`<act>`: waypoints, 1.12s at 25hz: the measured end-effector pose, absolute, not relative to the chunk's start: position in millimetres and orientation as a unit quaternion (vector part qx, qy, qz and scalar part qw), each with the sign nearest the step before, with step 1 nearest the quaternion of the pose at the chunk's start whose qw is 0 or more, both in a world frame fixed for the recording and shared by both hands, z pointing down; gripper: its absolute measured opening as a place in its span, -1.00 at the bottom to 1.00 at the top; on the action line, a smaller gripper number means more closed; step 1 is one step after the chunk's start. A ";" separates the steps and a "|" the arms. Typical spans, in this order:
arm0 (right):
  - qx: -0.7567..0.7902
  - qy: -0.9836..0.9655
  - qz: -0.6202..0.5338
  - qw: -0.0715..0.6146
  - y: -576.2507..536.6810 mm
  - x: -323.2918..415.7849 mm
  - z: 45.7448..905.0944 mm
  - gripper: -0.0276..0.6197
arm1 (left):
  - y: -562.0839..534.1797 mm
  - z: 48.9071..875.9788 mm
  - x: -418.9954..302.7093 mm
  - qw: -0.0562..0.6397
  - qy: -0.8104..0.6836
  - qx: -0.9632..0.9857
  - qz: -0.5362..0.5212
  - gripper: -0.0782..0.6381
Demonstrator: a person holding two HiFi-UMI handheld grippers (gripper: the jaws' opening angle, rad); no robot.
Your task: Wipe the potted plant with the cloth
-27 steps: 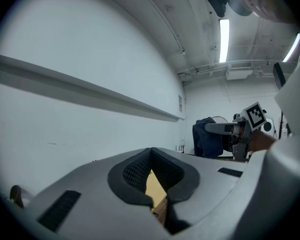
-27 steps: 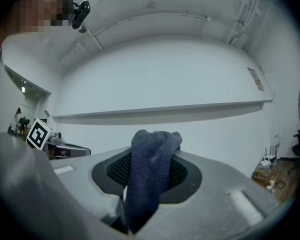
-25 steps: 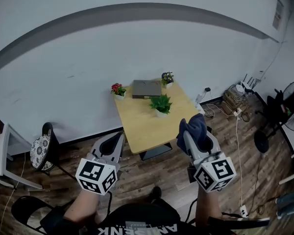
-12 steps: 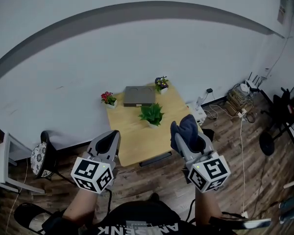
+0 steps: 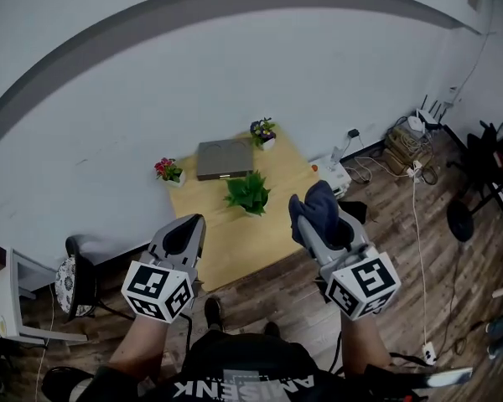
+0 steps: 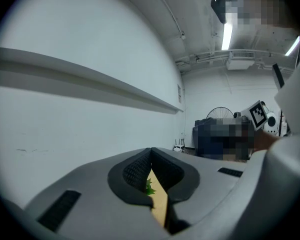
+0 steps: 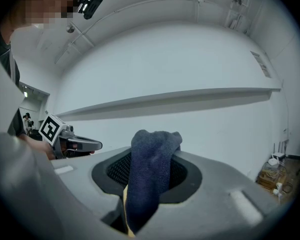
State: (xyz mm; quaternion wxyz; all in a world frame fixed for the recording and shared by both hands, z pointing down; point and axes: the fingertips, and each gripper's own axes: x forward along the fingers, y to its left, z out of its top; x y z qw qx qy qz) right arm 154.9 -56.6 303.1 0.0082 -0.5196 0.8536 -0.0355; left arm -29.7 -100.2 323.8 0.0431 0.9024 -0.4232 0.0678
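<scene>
My left gripper (image 5: 187, 229) has its jaws pressed together on nothing, held short of the wooden surface (image 5: 235, 245). The green potted plant (image 5: 248, 193) stands mid-surface, ahead and between both grippers. My right gripper (image 5: 315, 226) is clamped on the dark blue cloth (image 5: 318, 204), apart from the plant

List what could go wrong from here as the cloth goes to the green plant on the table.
1. The green plant stands free in a small pot on the table; the left gripper is shut and empty, so nothing steadies it, and a wipe may tip it.
2. The cloth bulges loose above the right gripper; its folds could snag leaves or slip out.
3. Cables lie on the floor right of the table; feet may catch.
</scene>
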 end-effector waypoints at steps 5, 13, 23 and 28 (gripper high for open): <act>-0.547 0.836 -0.039 0.000 -81.3 152.0 307.4 -0.52 | -140.4 342.4 -27.3 0.035 -0.388 0.916 0.097 -0.77; -0.597 0.800 -0.052 -0.007 -118.8 139.7 312.5 -0.52 | -193.7 367.5 -30.8 0.027 -0.310 0.941 0.136 -0.77; -0.645 0.760 -0.072 -0.022 -129.0 131.2 330.2 -0.52 | -234.0 418.9 -32.0 -0.026 -0.237 0.948 0.212 -0.76; -0.673 0.734 -0.084 -0.024 -121.9 136.2 340.0 -0.52 | -231.7 463.7 -11.5 -0.066 -0.175 0.944 0.273 -0.58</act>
